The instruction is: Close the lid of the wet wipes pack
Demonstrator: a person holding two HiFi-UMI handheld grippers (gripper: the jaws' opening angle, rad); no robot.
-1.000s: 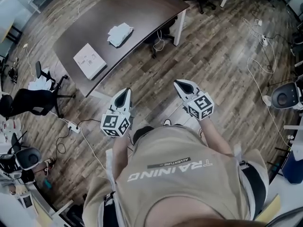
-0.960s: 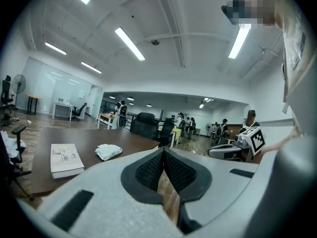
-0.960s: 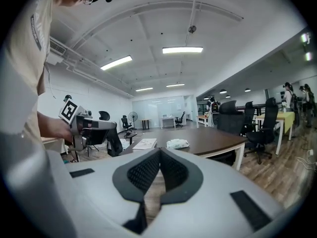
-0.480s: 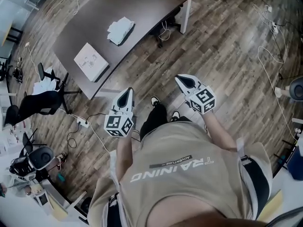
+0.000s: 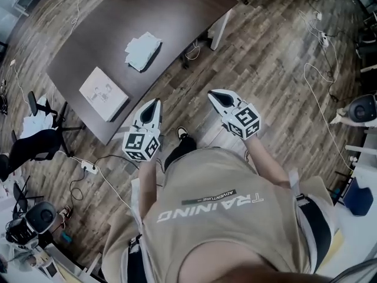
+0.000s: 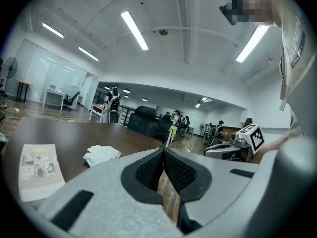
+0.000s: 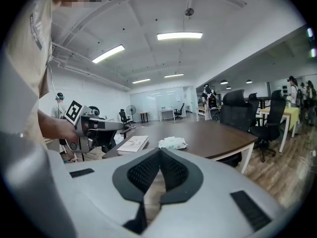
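While flat on table (image 5: 177,10), wet wipes pack (image 5: 142,50) white, rumpled.

A dark brown wooden table (image 5: 177,13) stands on a wood-plank floor (image 5: 265,69), with black office chairs (image 7: 237,110) near it and long ceiling lights (image 6: 133,29) above.

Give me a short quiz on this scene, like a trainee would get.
1. What lies on the table besides the wet wipes pack? A) booklet B) mug C) laptop
2. Fill in: the jaws of the right gripper are ____.
3. True or false: the left gripper holds the pack.
Key: 1 A, the booklet; 2 shut; 3 false, it is shut and empty.
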